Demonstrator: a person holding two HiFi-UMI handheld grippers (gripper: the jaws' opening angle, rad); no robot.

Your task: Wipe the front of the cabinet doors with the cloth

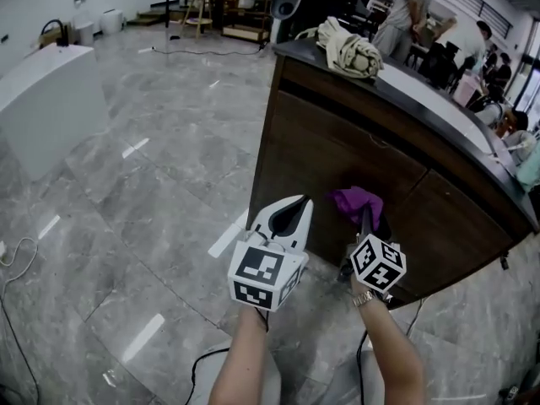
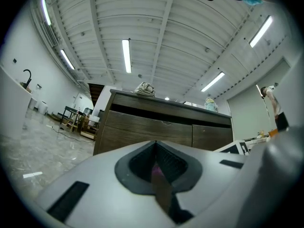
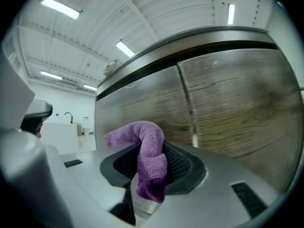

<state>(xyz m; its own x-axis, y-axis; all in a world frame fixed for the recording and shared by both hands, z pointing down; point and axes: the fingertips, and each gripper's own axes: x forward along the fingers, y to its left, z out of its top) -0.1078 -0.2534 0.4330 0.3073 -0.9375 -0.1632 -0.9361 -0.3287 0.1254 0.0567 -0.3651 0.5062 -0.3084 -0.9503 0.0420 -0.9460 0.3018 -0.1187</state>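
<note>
Curling into a purple roll, the cloth (image 3: pixel 145 139) sits pinched in the right gripper (image 3: pixel 153 171); left gripper (image 2: pixel 156 167) pressed together.

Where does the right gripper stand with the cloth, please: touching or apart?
Touching. In the right gripper view, the right gripper has its jaws shut on the cloth.

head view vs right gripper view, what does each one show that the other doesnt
Only the head view: the person's forearms and people behind the cabinet. Only the right gripper view: ceiling light strips, and a close look at the right tool with its jaws shut on the purple cloth. Both: that cloth, held in front of the dark wooden cabinet doors.
</note>
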